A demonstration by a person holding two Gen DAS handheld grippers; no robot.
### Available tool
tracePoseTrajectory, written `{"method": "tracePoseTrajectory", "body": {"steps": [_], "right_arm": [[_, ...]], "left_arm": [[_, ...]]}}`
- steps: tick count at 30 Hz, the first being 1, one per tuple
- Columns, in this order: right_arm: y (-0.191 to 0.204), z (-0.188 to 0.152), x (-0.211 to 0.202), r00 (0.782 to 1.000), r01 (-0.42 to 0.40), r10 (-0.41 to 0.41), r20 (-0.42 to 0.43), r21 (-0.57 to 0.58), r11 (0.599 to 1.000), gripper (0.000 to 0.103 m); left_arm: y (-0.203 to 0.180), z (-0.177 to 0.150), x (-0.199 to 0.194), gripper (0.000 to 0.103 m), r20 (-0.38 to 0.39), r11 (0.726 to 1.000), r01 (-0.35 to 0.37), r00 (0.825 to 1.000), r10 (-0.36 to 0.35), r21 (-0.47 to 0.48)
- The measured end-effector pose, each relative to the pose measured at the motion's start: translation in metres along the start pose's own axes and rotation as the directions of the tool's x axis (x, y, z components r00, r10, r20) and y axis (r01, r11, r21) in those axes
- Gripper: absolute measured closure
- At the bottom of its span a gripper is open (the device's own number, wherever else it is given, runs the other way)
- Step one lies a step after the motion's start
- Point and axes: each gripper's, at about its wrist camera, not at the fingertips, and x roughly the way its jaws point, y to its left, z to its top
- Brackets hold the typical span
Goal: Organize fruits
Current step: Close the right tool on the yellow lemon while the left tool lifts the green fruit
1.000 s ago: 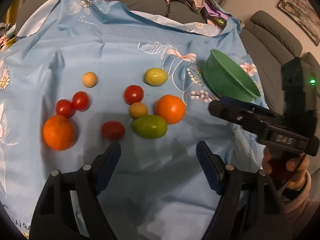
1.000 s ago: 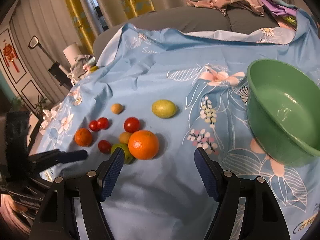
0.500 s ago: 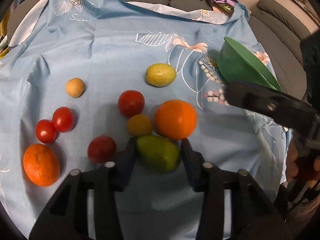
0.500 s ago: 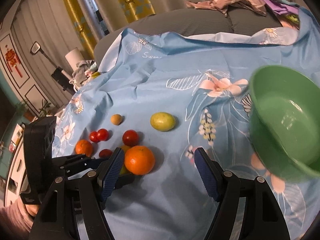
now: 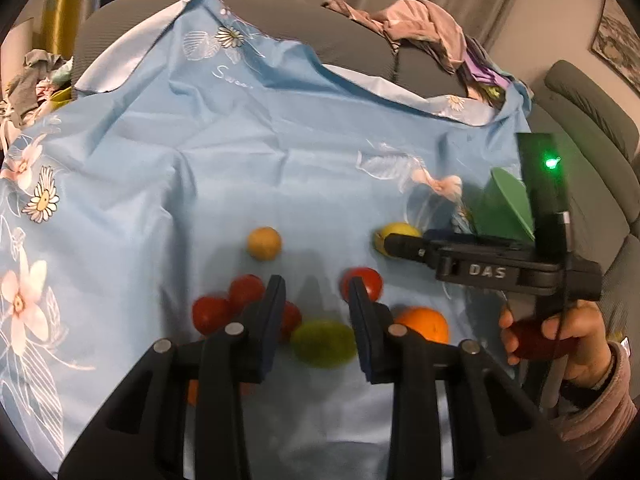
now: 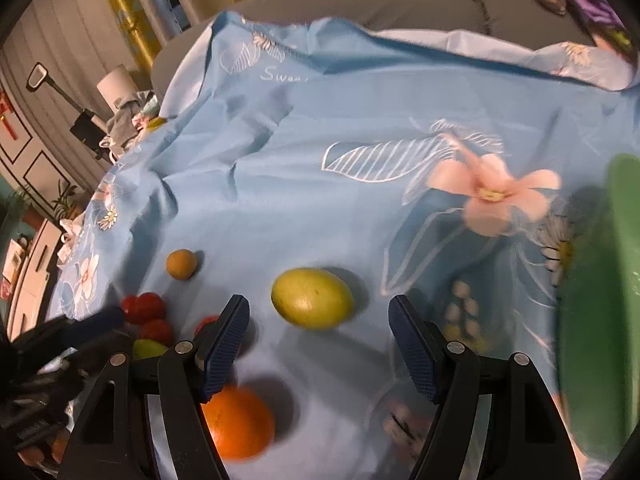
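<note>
Left wrist view: the left claw [image 5: 315,282] is closing, its two blue pads narrow and close together. A small green oval fruit [image 5: 323,343] sits between them, low near their roots. Its sides meet both pads, so it looks grasped, though it is blurred. Beside the left finger lie several small red tomatoes [image 5: 210,314], and one more shows past the right finger. A round orange [image 5: 424,322] lies just right of that finger, and a small tan round fruit [image 5: 264,243] lies farther out on the light blue flowered cloth [image 5: 260,152].

This view alone shows the right claw from the side, a black tool with a green lamp, held by a hand [image 5: 560,336] in a pinkish sleeve. Behind it the tilted green plastic bowl [image 5: 504,208] is partly hidden.

The right wrist view shows what the first cannot. The right claw [image 6: 317,300] is spread wide and grips nothing. A yellow-green oval fruit [image 6: 312,303] lies on the cloth ahead, between the two fingers and clear of both pads. The orange sits under the left finger, the bowl fills the right edge, and the left claw appears dark at lower left beside the tomatoes
</note>
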Motion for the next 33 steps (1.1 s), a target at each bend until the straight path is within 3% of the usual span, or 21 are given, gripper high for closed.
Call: {"method": "tracePoseTrajectory", "body": {"steps": [6, 8, 10, 15, 24, 27, 29, 33], "right_arm": [[0.009, 0.004, 0.011, 0.996, 0.084, -0.085, -0.026, -0.059, 0.995, 0.035], [0.013, 0.003, 0.014, 0.994, 0.105, -0.109, -0.033, -0.092, 0.99, 0.041], [0.016, 0.004, 0.014, 0.991, 0.123, -0.128, -0.029, -0.118, 0.985, 0.055], [0.012, 0.003, 0.008, 0.993, 0.116, -0.117, -0.008, -0.106, 0.988, 0.056], [0.003, -0.007, -0.031, 0.997, 0.023, -0.02, 0.071, -0.04, 0.999, 0.056], [0.001, -0.01, -0.041, 0.995, -0.003, 0.005, 0.096, -0.022, 1.0, 0.056], [0.0, -0.012, -0.046, 0.994, -0.013, 0.015, 0.109, -0.012, 1.0, 0.056], [-0.002, -0.018, -0.051, 0.993, -0.021, 0.022, 0.115, -0.007, 1.0, 0.056]], "left_arm": [[0.005, -0.009, 0.003, 0.068, -0.059, 1.0, 0.021, 0.998, -0.021, 0.001], [0.007, -0.014, 0.004, 0.057, -0.077, 1.0, 0.018, 0.997, -0.018, -0.001], [0.008, -0.019, 0.003, 0.05, -0.086, 1.0, 0.012, 0.996, -0.012, 0.01], [-0.001, -0.027, -0.001, 0.041, -0.084, 0.998, 0.024, 0.996, -0.019, 0.066], [-0.011, -0.03, 0.019, 0.044, -0.103, 0.991, -0.004, 0.995, 0.019, 0.137], [-0.016, -0.026, 0.028, 0.051, -0.11, 0.986, -0.026, 0.993, 0.045, 0.166], [-0.018, -0.025, 0.034, 0.06, -0.115, 0.976, -0.08, 0.988, 0.105, 0.204], [-0.017, -0.028, 0.032, 0.06, -0.111, 0.974, -0.084, 0.988, 0.109, 0.21]]}}
